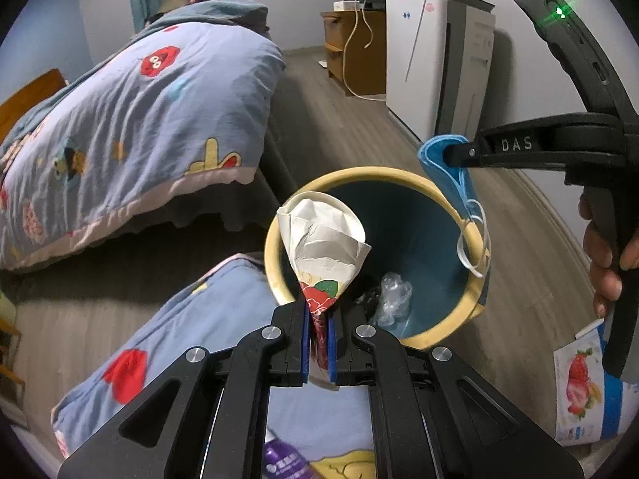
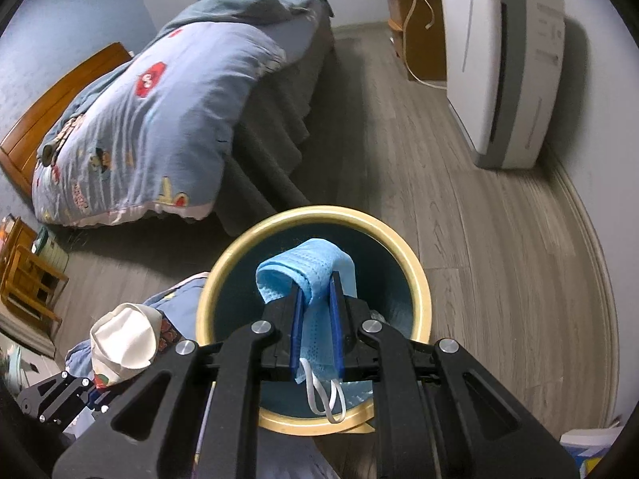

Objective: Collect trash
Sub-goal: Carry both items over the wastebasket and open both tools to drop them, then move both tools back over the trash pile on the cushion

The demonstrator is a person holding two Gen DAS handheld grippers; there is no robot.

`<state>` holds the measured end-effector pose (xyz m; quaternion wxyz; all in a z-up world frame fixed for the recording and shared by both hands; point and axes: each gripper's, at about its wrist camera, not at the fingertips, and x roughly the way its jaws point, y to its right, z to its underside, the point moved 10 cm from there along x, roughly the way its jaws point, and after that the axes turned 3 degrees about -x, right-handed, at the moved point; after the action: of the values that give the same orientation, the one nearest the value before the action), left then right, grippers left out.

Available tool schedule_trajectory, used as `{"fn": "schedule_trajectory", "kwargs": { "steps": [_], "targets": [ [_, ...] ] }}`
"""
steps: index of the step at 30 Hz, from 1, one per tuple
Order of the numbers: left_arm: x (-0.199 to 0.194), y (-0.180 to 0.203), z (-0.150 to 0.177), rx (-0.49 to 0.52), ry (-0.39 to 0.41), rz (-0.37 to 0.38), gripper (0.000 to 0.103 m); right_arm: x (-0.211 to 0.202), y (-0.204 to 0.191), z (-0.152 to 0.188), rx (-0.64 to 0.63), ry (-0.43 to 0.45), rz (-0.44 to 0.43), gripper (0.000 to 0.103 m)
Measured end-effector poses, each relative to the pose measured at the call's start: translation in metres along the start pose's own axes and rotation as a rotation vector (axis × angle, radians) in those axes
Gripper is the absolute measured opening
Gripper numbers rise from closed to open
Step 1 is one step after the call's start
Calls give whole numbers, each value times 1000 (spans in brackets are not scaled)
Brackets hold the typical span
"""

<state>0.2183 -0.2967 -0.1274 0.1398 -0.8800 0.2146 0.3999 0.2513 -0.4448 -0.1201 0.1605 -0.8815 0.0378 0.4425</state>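
A round waste bin (image 1: 471,235) with a cream rim and dark blue inside stands on the floor by the bed; crumpled clear plastic (image 1: 393,293) lies at its bottom. My left gripper (image 1: 319,319) is shut on a crushed paper cup (image 1: 323,239), white inside with a red print, held over the bin's near left rim. My right gripper (image 2: 317,295) is shut on a blue face mask (image 2: 307,267) whose white ear loops (image 2: 325,397) dangle over the bin (image 2: 419,279) opening. In the left wrist view the right gripper (image 1: 449,155) reaches in from the right with the mask (image 1: 439,163). The right wrist view shows the cup (image 2: 124,343) at lower left.
A bed with a blue cartoon quilt (image 1: 131,119) lies left of the bin. A white appliance (image 1: 435,60) and a wooden cabinet (image 1: 359,48) with a cable stand along the far wall. A printed packet (image 1: 587,387) lies on the floor at right. A quilt corner (image 1: 167,351) lies below my left gripper.
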Motion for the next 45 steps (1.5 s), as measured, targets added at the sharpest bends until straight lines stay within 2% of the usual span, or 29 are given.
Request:
{"fn": "schedule_trajectory", "kwargs": {
  "steps": [9, 21, 27, 29, 31, 33, 35, 37, 38, 42, 45],
  "targets": [
    [26, 4, -5, 6, -11, 6, 8, 15, -1, 2, -27, -13, 5, 12],
    [40, 3, -21, 26, 39, 27, 10, 10, -2, -11, -41, 64, 42, 14],
    [42, -3, -24, 15, 49, 32, 19, 6, 1, -16, -37, 90, 43, 14],
    [43, -4, -23, 15, 48, 28, 32, 5, 0, -17, -42, 95, 44, 14],
    [40, -4, -24, 11, 58, 29, 41, 4, -1, -18, -53, 101, 52, 14],
    [39, -3, -23, 8, 63, 31, 45, 3, -2, -18, -55, 104, 50, 20],
    [37, -3, -23, 4, 67, 30, 61, 2, -2, -18, -59, 109, 54, 27],
    [33, -4, -23, 0, 80, 25, 70, 1, -3, -18, -61, 114, 55, 34],
    [32, -5, -23, 0, 82, 22, 74, 1, -3, -19, -62, 117, 56, 42],
    [27, -11, -22, -16, 95, 8, 86, -3, -4, -20, -64, 134, 66, 63],
    [23, -18, -21, -35, 99, -4, 91, -6, -6, -21, -71, 142, 76, 72]
  ]
}}
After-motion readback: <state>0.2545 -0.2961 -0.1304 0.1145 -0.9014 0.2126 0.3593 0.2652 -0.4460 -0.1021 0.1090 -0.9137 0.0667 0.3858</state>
